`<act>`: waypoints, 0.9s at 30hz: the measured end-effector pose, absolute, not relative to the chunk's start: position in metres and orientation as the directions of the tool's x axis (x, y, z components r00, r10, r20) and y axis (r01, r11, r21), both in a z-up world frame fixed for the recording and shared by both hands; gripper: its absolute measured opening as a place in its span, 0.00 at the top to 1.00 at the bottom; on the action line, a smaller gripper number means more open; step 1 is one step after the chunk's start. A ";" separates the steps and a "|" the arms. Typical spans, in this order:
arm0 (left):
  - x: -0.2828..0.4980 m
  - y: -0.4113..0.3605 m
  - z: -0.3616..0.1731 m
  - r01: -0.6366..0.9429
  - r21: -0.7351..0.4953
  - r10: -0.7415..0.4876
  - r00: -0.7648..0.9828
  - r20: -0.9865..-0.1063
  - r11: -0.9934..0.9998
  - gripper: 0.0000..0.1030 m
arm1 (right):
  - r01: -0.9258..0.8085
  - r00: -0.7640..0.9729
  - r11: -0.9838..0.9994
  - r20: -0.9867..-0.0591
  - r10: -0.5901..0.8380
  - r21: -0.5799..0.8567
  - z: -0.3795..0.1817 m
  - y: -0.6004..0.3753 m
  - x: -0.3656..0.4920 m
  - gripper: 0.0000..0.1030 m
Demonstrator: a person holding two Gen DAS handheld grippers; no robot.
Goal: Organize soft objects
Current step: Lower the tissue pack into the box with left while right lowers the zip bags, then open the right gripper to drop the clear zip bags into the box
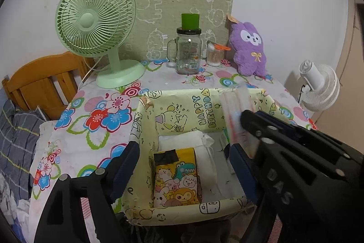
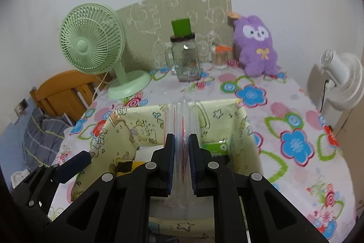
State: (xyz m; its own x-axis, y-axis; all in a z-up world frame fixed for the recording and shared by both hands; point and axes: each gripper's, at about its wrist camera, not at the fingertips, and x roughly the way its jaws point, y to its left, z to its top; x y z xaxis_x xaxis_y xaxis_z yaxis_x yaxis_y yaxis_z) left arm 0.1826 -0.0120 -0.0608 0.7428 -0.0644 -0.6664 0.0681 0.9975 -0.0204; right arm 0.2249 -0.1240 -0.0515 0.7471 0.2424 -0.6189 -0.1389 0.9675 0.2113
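The right claw (image 2: 182, 163) is clenching a clear plastic pouch with red stripes (image 2: 182, 129), edge-on between its blue pads, and is hanging it over the yellow cartoon-print fabric box (image 2: 245, 129) that is sitting on the floral-clothed surface (image 2: 295, 129). In the left wrist view the left claw (image 1: 182, 170) is standing released, its jaws spread wide over the near part of the box with nothing between them; the pouch (image 1: 234, 111) is showing at about two o'clock from it, above the box's right side. Inside the box a cartoon-animal packet (image 1: 177, 179) is lying near the front wall, a folded white cloth (image 1: 200, 147) is lying just behind and beside it, and a green-topped pack (image 2: 216, 148) is resting toward the right wall. To do this step well, I judge the right claw should be lowering the pouch into the free strip along the right side, at about one o'clock from the packet, keeping it upright so that the limp plastic is not folding over the rim, and letting go only once its lower edge is resting on something. The left claw is best kept clear of that strip. Farther back, at twelve o'clock, a glass jar with a green cup on top (image 1: 188, 49) is standing, a green fan (image 1: 95, 26) at ten o'clock, and a purple plush toy (image 1: 249, 47) at one o'clock against the wall, well apart from the box.
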 end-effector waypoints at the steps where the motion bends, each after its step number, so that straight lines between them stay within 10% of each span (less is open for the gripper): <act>1: 0.183 -0.012 -0.061 0.070 -0.018 -0.064 0.741 -0.668 0.997 0.20 | -0.139 0.741 0.967 -0.625 0.244 0.212 -0.053 -0.124 0.226 0.86; 6: 0.184 -0.012 -0.063 0.070 -0.020 -0.066 0.737 -0.673 0.997 0.19 | -0.147 0.727 0.967 -0.641 0.247 0.207 -0.056 -0.120 0.230 0.78; 10: 0.185 -0.012 -0.063 0.075 -0.025 -0.072 0.736 -0.673 0.997 0.18 | -0.140 0.723 0.968 -0.647 0.243 0.207 -0.056 -0.121 0.228 0.34; 27: 0.169 -0.018 -0.053 0.067 -0.023 -0.065 0.754 -0.654 0.998 0.09 | -0.112 0.761 0.980 -0.620 0.190 0.164 -0.038 -0.134 0.200 0.13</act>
State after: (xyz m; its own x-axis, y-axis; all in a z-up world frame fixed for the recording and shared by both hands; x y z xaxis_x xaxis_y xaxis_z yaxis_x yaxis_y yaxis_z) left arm 0.1695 -0.0184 -0.0528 0.7541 -0.0654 -0.6535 0.0669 0.9975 -0.0226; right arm 0.2000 -0.1343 -0.0381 0.7615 0.1903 -0.6196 -0.1117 0.9802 0.1637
